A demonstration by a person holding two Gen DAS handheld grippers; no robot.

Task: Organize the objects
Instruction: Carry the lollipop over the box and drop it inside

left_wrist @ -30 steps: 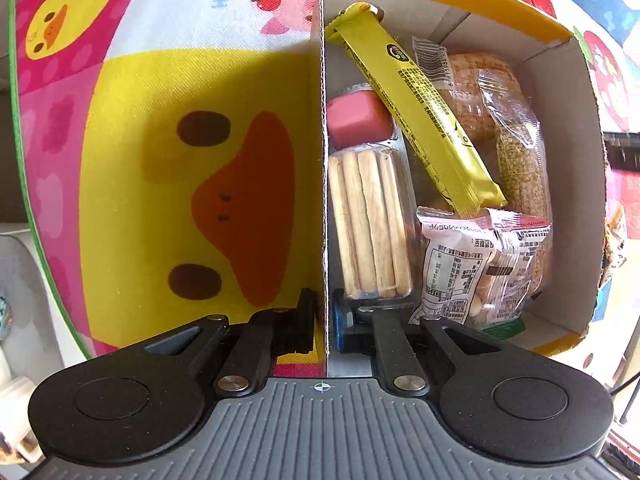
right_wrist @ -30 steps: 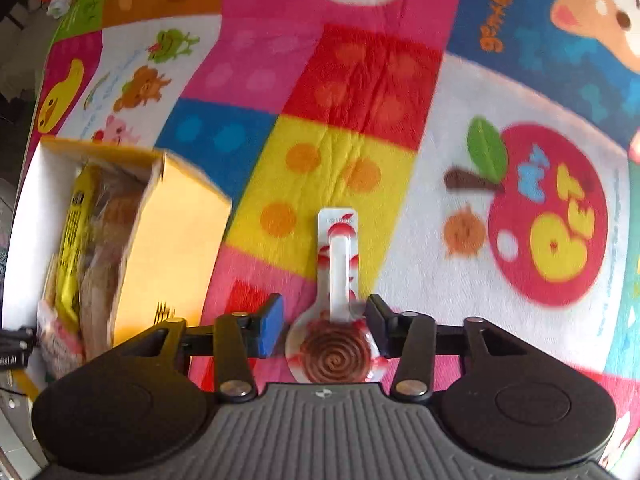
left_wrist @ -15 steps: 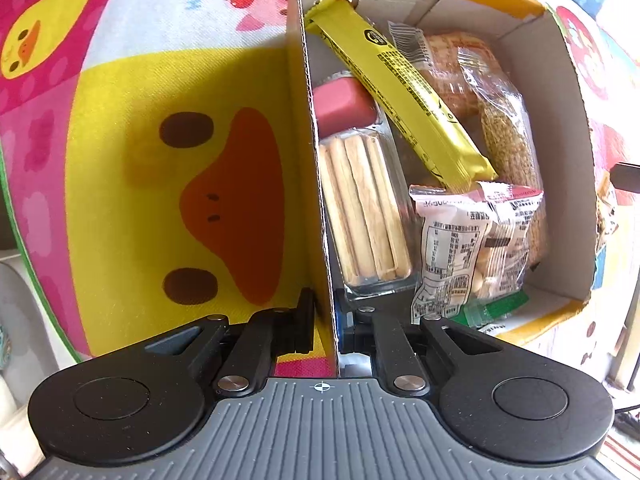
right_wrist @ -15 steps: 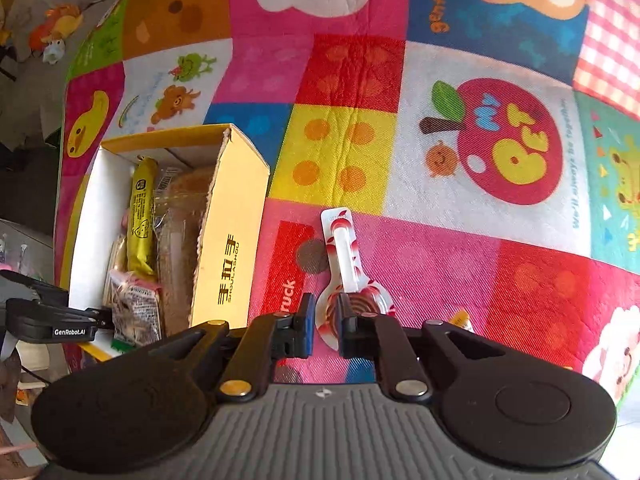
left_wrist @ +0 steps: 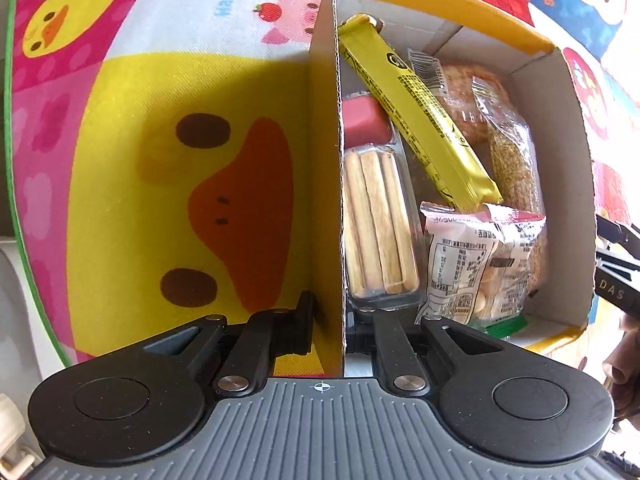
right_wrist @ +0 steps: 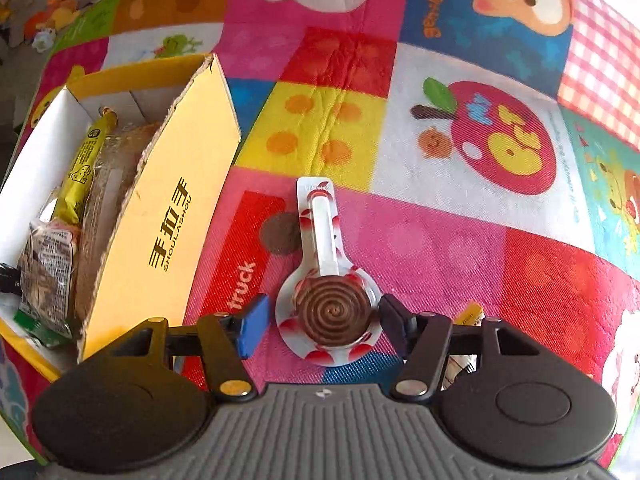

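Note:
A yellow cardboard box (left_wrist: 326,160) holds several snacks: a long yellow bar (left_wrist: 416,120), a pack of biscuit sticks (left_wrist: 376,224), a white cracker packet (left_wrist: 472,264). My left gripper (left_wrist: 332,320) is shut on the box's left wall, one finger outside and one inside. In the right wrist view the box (right_wrist: 172,208) stands at the left. A wrapped chocolate swirl lollipop (right_wrist: 328,280) lies flat on the mat. My right gripper (right_wrist: 320,320) is open, its fingers on either side of the lollipop's round head, not touching it.
A colourful cartoon play mat (right_wrist: 440,160) covers the floor. A small yellow packet (right_wrist: 470,314) lies by my right gripper's right finger. The mat's green edge (left_wrist: 12,160) and grey floor are at the far left. Toys (right_wrist: 48,24) lie beyond the mat.
My right gripper was shut around the lollipop half a second ago and has opened again; the lollipop lies between the fingers. My left gripper keeps its hold on the box wall, shifted slightly.

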